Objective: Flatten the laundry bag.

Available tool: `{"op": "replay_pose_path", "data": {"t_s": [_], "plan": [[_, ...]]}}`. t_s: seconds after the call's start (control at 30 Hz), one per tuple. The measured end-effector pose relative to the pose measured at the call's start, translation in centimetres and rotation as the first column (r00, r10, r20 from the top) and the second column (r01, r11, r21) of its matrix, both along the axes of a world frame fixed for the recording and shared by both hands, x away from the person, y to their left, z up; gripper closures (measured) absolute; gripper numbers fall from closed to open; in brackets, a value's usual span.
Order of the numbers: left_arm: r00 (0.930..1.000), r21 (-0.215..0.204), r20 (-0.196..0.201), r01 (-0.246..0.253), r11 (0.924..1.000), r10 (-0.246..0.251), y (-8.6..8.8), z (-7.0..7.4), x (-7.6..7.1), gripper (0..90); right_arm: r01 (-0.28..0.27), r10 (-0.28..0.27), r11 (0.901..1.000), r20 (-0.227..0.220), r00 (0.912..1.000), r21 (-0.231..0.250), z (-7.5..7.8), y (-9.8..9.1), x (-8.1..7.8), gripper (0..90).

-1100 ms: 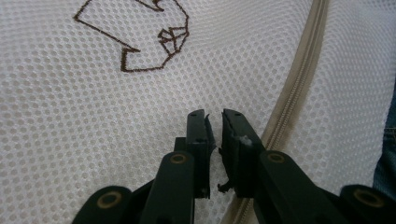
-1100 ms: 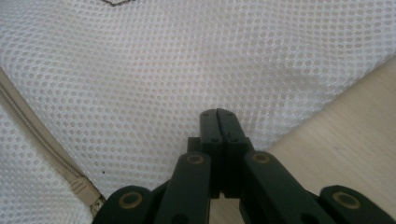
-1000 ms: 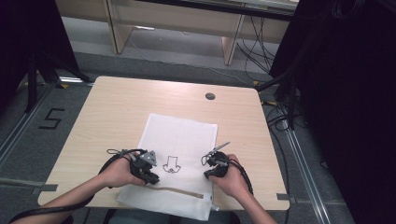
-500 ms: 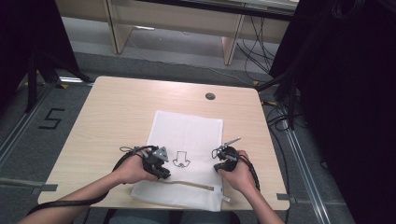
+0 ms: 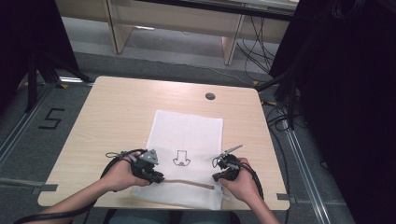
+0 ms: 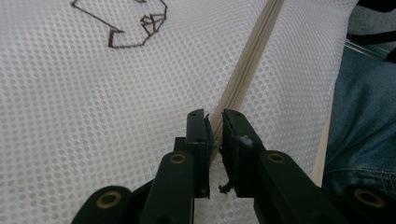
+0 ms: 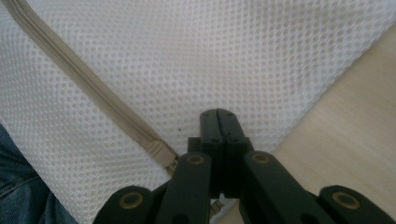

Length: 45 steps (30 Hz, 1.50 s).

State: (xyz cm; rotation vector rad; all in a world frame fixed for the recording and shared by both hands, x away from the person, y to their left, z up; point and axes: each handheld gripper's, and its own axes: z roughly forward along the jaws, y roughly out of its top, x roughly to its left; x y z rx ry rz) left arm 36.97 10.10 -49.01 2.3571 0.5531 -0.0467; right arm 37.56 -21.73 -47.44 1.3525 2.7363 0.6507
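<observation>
Table [image 5: 116, 112] pale wood w/ white mesh bag [image 5: 189, 128], grey floor [image 5: 28, 140] around

White honeycomb-mesh bag [image 5: 187, 135] with beige zipper [image 5: 187, 183], brown line drawing [image 5: 181, 158], pale wood-grain table [image 5: 116, 112], black tongs [image 6: 214, 122]

Overhead forward-down; both close-ups sharing mesh bag [image 5: 187, 140].

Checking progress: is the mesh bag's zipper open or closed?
Closed: the beige zipper on the white mesh laundry bag shows as one unbroken band, no gap.
</observation>
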Motion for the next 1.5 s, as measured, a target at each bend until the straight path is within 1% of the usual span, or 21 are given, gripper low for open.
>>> {"op": "replay_pose_path", "data": {"t_s": [0.07,0.13,0.17,0.2,0.3,0.43,0.47,0.57,0.63,0.73,0.77,0.83,0.87,0.93,1.0,1.03,1.1,1.3,1.37,1.43,1.5], "plan": [[0.9998,-0.001,-0.006,-0.02,0.9998,0.02,-0.1,-0.2,-0.1,80.3,-0.005,0.005,1.0,-0.004,1.0,-0.006,-0.4,0.0,0.2,90.0],[1.0,0.007,-0.006,-0.007,1.0,0.007,-0.1,-0.3,0.0,80.5,-0.003,0.003,0.9998,0.0,1.0,-0.022,-0.6,0.0,0.4,90.0],[0.9999,0.042,0.009,0.005,0.9991,-0.006,-0.3,-0.6,0.1,80.5,-0.005,0.005,0.9997,0.0,1.0,-0.025,-0.7,0.0,0.5,90.0],[0.9999,0.042,0.009,0.005,0.9991,-0.006,-0.3,-0.6,0.1,80.5,0.019,-0.02,0.9996,-0.009,0.9998,-0.022,-0.7,0.0,0.5,90.0],[0.9999,0.059,0.014,-0.002,0.9982,0.001,-0.6,-0.7,0.2,80.7,0.016,-0.015,0.9996,0.008,0.9998,-0.024,-0.7,0.0,0.8,90.0],[0.9987,0.071,0.05,0.005,0.9974,-0.009,-1.0,-0.8,0.7,80.8,0.051,-0.05,0.9981,0.028,0.9983,-0.035,-0.7,-0.2,1.4,90.0],[0.9991,0.057,0.04,-0.014,0.9983,0.011,-1.2,-0.9,0.6,80.8,0.064,-0.063,0.9975,0.032,0.9975,-0.03,-0.7,-0.3,1.6,90.0],[0.999,0.062,0.044,-0.012,0.998,0.009,-1.2,-0.8,0.8,80.9,0.066,-0.066,0.9977,0.046,0.9968,-0.011,-0.9,-0.6,2.0,90.0],[0.9991,0.045,0.039,-0.02,0.9988,0.018,-1.3,-1.0,0.8,80.8,0.099,-0.1,0.995,0.04,0.9942,0.009,-0.9,-0.8,2.1,90.0],[0.9987,0.04,0.048,-0.015,0.9991,0.013,-1.1,-1.0,0.9,80.0,0.104,-0.104,0.9944,0.041,0.9937,0.022,-0.9,-0.9,2.1,87.7],[0.9991,0.024,0.033,-0.026,0.9994,0.026,-1.2,-1.0,0.8,79.4,0.099,-0.102,0.9942,0.056,0.9932,0.041,-1.0,-1.0,2.2,85.8],[0.9988,0.003,0.042,-0.026,0.9996,0.026,-1.1,-0.9,0.8,77.6,0.11,-0.115,0.9914,0.076,0.9905,0.072,-0.5,-1.2,2.0,83.4],[0.9989,-0.009,0.041,-0.022,0.9997,0.022,-1.0,-0.8,0.8,76.5,0.132,-0.139,0.9878,0.076,0.9874,0.082,-0.1,-1.3,1.8,81.9],[0.9982,-0.05,0.034,-0.047,0.9976,0.049,-1.1,-0.6,0.6,75.4,0.135,-0.147,0.9851,0.119,0.9818,0.107,0.3,-1.6,1.6,78.7],[0.9982,-0.062,0.03,-0.05,0.9968,0.052,-1.1,-0.5,0.6,73.5,0.15,-0.165,0.982,0.133,0.9773,0.115,0.7,-2.0,1.3,77.9],[0.9975,-0.084,0.054,-0.04,0.9956,0.045,-1.1,-0.2,0.6,72.4,0.159,-0.173,0.9805,0.131,0.976,0.116,0.8,-2.2,1.1,77.6],[0.9964,-0.1,0.061,-0.053,0.9936,0.059,-1.1,0.0,0.4,70.4,0.162,-0.182,0.9776,0.152,0.9715,0.134,0.8,-2.7,0.9,77.6],[0.9949,-0.148,0.054,-0.076,0.9861,0.085,-1.0,0.0,0.5,65.8,0.143,-0.158,0.9845,0.15,0.976,0.102,1.3,-3.4,0.3,78.1],[0.9946,-0.132,0.067,-0.071,0.9887,0.08,-0.8,0.0,0.6,64.5,0.138,-0.151,0.9861,0.158,0.9757,0.093,1.3,-3.4,0.3,77.4],[0.9954,-0.173,0.042,-0.077,0.9818,0.086,-0.8,-0.1,0.6,58.7,0.149,-0.16,0.9851,0.143,0.9768,0.086,1.4,-3.3,0.1,75.7],[0.9944,-0.183,0.048,-0.084,0.9795,0.094,-0.7,-0.2,0.7,54.8,0.149,-0.162,0.9849,0.155,0.9746,0.088,1.4,-3.3,0.1,75.0]]}}
